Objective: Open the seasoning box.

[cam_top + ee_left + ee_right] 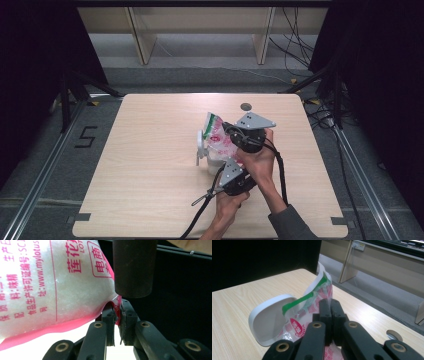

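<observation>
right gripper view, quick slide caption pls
Right gripper shut on the bag's edge beside an open white container lid.

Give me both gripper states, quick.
Left gripper: closed, pinching a bottom corner of the seasoning bag.
Right gripper: closed on the bag's upper part, beside the white container.

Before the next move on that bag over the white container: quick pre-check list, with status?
1. Left gripper clamped on the bag at its pink bottom edge: ok.
2. Right gripper clamped on the bag's upper film: ok.
3. Bag's green-striped top reaches over the white container rim: ok.
4. Bag top open for pouring: cannot tell.
5. Container upright and steady on the table: cannot tell; it looks tilted in the right gripper view.
6. Granules still filling the bag's lower end: ok.
</observation>
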{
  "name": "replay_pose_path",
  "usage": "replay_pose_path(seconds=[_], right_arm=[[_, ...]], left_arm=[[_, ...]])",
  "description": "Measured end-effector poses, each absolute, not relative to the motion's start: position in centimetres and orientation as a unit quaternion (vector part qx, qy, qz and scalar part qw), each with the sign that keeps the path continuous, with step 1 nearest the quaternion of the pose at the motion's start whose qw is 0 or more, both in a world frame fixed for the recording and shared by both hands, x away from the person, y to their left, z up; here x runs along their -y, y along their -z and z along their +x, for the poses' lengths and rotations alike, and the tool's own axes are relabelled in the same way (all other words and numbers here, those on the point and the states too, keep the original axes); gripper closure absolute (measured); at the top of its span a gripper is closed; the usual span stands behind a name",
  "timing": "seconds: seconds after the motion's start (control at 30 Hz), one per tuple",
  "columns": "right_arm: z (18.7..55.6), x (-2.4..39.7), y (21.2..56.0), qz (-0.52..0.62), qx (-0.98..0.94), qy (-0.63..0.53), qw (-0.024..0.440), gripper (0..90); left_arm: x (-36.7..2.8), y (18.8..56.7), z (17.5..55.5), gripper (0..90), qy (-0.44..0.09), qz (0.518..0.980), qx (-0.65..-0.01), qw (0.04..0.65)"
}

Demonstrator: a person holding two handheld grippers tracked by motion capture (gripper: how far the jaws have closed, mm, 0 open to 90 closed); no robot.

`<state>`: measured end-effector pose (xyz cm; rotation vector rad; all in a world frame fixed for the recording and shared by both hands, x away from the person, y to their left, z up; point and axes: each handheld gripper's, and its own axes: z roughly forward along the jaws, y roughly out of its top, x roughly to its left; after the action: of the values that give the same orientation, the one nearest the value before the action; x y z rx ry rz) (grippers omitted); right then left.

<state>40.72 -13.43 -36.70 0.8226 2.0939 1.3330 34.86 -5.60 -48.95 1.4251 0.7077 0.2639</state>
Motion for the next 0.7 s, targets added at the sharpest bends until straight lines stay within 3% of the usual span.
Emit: replay_pose_path(seconds=[0.7], right_arm=[[40.76, 13.37, 36.74, 0.301, -0.775, -0.487, 0.268, 90.0]], left_arm=[[5.55, 48.87, 34.75, 83.2, -0.121, 0.639, -0.318, 0.69]])
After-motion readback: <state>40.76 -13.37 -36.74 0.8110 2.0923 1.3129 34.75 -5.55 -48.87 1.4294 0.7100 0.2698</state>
